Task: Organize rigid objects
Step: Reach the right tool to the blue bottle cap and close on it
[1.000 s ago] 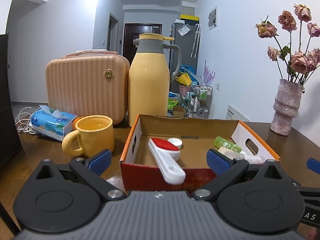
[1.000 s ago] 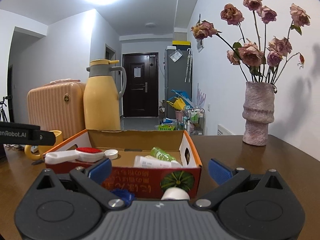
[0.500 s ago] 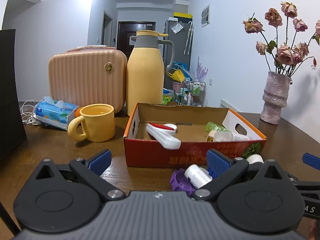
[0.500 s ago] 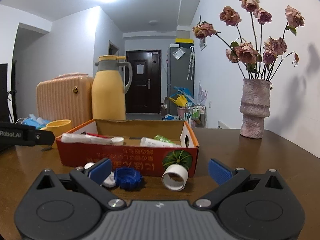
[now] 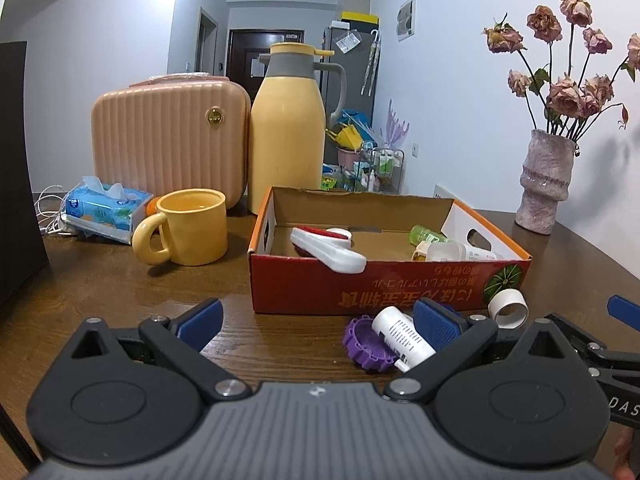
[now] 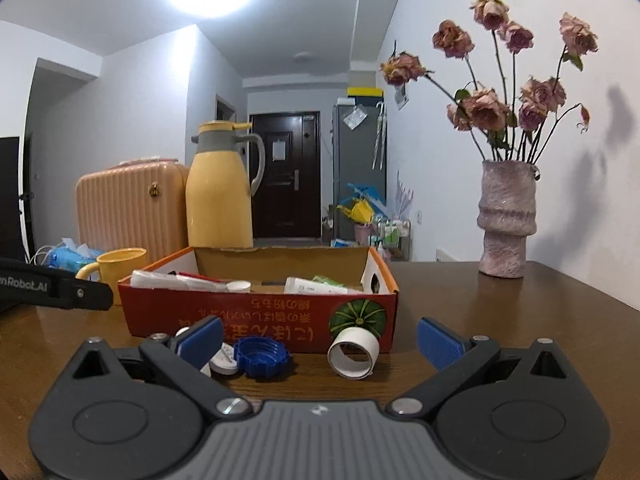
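Note:
A red cardboard box (image 5: 360, 284) (image 6: 256, 312) sits on the wooden table, holding a white and red lint brush (image 5: 328, 250), a green bottle (image 5: 426, 235) and a white tube (image 5: 460, 253). In front of it lie a ridged cap, purple in the left wrist view (image 5: 368, 346) and blue in the right (image 6: 262, 357), a small white bottle (image 5: 402, 338) and a white tape ring (image 5: 508, 308) (image 6: 354, 352). My left gripper (image 5: 318, 324) is open, low over the table before the box. My right gripper (image 6: 320, 338) is open too, with the cap and ring between its fingers' lines.
A yellow mug (image 5: 192, 226), a tissue pack (image 5: 106, 208), a pink case (image 5: 168, 140) and a yellow thermos jug (image 5: 288, 128) stand left and behind the box. A vase of dried roses (image 6: 506, 220) is at the right rear.
Both grippers have pulled back and down from the box. The cap, small bottle and tape ring on the table in front of it have come into view.

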### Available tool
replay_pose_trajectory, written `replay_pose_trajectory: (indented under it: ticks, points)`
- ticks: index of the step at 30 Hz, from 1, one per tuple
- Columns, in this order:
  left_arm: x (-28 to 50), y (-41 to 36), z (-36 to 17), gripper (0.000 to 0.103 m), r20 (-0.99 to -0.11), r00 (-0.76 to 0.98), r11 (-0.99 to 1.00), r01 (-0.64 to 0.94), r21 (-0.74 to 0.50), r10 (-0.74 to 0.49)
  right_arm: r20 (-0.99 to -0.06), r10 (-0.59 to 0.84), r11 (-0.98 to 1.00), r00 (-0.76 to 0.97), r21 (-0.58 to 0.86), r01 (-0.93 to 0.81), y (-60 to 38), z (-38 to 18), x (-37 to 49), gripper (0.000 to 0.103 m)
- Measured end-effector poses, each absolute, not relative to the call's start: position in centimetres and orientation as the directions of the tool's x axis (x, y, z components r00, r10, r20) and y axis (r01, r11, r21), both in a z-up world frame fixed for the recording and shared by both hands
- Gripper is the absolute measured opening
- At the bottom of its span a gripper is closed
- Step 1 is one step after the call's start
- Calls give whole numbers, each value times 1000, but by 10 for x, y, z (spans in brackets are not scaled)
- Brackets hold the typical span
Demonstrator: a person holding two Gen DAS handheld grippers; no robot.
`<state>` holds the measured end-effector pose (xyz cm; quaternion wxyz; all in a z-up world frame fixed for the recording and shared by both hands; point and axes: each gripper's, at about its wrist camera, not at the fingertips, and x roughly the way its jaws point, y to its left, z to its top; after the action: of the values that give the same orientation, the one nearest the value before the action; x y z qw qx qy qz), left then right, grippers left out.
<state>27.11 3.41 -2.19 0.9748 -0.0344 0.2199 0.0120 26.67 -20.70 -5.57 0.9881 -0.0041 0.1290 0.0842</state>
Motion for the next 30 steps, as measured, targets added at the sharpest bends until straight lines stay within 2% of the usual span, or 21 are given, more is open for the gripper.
replay_pose_trajectory:
  ticks: [8, 13, 21, 26, 30]
  points:
    - [284, 49, -30, 103, -472, 881, 996, -52, -66, 15, -365, 236, 965, 901, -23, -262, -195, -57, 292, 101]
    - [289, 61, -32, 103, -485, 874, 995, -76, -69, 33, -429, 264, 957, 864, 9, -289, -183, -62, 315, 93]
    - [294, 75, -35, 103, -499, 865, 993, -98, -72, 50, -503, 286, 957, 816, 110, -268, -174, -71, 351, 72]
    - [295, 82, -35, 103, -504, 861, 991, -113, -73, 61, -522, 298, 954, 799, 134, -269, -167, -76, 365, 71]
    - [297, 87, -36, 103, -510, 858, 990, -120, -71, 67, -541, 295, 955, 788, 146, -257, -162, -81, 375, 61]
